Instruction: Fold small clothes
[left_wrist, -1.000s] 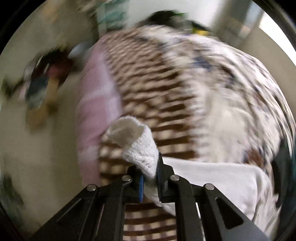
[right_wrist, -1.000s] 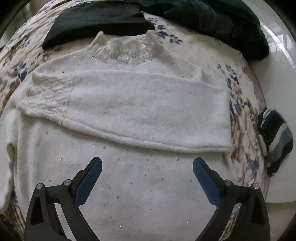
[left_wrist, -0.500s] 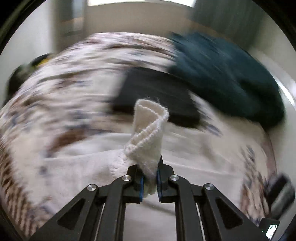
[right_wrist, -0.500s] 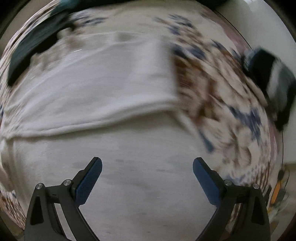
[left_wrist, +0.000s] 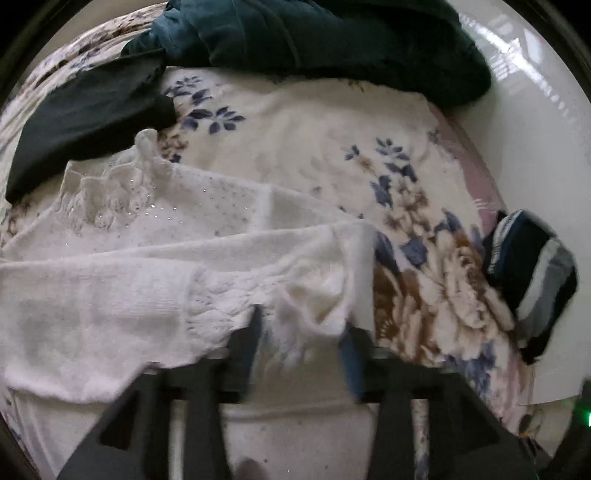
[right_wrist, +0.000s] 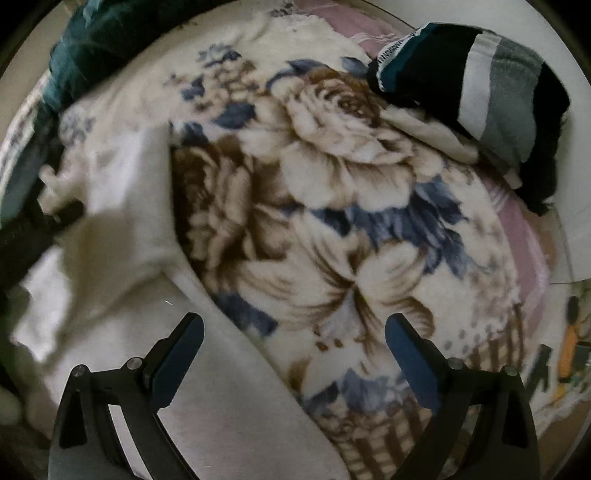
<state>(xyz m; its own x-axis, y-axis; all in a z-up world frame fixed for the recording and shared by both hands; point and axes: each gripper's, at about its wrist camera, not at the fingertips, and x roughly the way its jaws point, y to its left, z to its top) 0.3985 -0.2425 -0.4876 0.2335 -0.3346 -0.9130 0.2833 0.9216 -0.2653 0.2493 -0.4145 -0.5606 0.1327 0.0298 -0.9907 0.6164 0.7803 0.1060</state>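
Observation:
A white knit sweater (left_wrist: 155, 236) with a ruffled collar lies flat on a floral blanket (left_wrist: 325, 133). One sleeve (left_wrist: 110, 302) is laid across its front, its knit cuff (left_wrist: 303, 295) resting between the spread fingers of my left gripper (left_wrist: 301, 343), which is open. In the right wrist view my right gripper (right_wrist: 295, 354) is open and empty, low over the sweater's right edge (right_wrist: 229, 406) and the blanket (right_wrist: 332, 192).
A dark green garment (left_wrist: 332, 40) and a black one (left_wrist: 85, 114) lie at the far side. A folded navy, white and grey striped piece (left_wrist: 532, 277) sits at the blanket's right edge, also in the right wrist view (right_wrist: 480, 81). Pale floor beyond.
My left gripper carried the cuff across the sweater, laid the sleeve down and opened. My right gripper swung right, from over the sweater's front to its right edge.

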